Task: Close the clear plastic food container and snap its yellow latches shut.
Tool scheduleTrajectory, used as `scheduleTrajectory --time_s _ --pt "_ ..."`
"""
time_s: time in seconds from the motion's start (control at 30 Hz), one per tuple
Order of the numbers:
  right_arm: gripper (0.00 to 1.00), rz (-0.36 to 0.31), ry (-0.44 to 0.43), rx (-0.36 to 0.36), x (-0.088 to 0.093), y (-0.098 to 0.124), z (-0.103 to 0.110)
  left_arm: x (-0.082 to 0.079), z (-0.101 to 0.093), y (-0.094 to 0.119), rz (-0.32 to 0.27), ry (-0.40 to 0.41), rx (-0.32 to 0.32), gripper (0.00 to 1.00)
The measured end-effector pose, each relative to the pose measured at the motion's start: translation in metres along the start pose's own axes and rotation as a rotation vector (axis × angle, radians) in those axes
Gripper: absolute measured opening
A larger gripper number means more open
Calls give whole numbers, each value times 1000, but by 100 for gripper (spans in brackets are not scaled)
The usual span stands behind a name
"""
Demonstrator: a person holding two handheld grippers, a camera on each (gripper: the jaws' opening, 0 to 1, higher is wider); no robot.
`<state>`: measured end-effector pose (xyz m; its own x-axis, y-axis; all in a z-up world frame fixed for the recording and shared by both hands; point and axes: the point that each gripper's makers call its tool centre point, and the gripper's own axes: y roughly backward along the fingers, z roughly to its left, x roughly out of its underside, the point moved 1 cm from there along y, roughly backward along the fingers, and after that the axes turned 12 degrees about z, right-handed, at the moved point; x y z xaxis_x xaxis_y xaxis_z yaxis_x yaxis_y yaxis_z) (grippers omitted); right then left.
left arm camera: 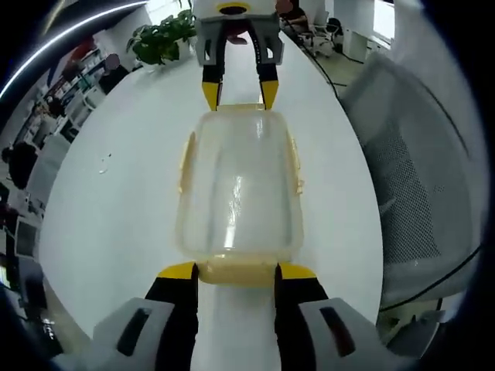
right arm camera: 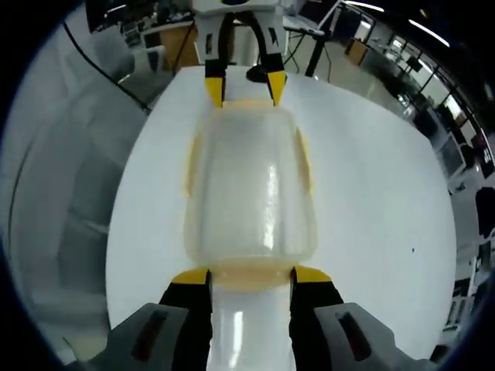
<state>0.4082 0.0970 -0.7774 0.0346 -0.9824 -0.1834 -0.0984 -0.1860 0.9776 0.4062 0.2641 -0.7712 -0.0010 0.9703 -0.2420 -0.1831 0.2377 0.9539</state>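
The clear container (left arm camera: 238, 189) lies lid-on in the middle of the white table (left arm camera: 116, 209), a grey mesh chair (left arm camera: 421, 193) to its right and a potted plant (left arm camera: 164, 37) at the table's far end. The left gripper (left arm camera: 237, 270) has its jaws spread about the near end latch (left arm camera: 237, 272), tips touching its corners; the right gripper (right arm camera: 251, 276) faces it from the far end, likewise spread about that end's latch (right arm camera: 251, 276)
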Motion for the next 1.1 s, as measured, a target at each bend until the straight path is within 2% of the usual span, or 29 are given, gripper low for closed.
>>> scheduleTrajectory --time_s 1.1 --pt "37 10 -30 4 65 18 3 -66 2 -10 1 -32 14 37"
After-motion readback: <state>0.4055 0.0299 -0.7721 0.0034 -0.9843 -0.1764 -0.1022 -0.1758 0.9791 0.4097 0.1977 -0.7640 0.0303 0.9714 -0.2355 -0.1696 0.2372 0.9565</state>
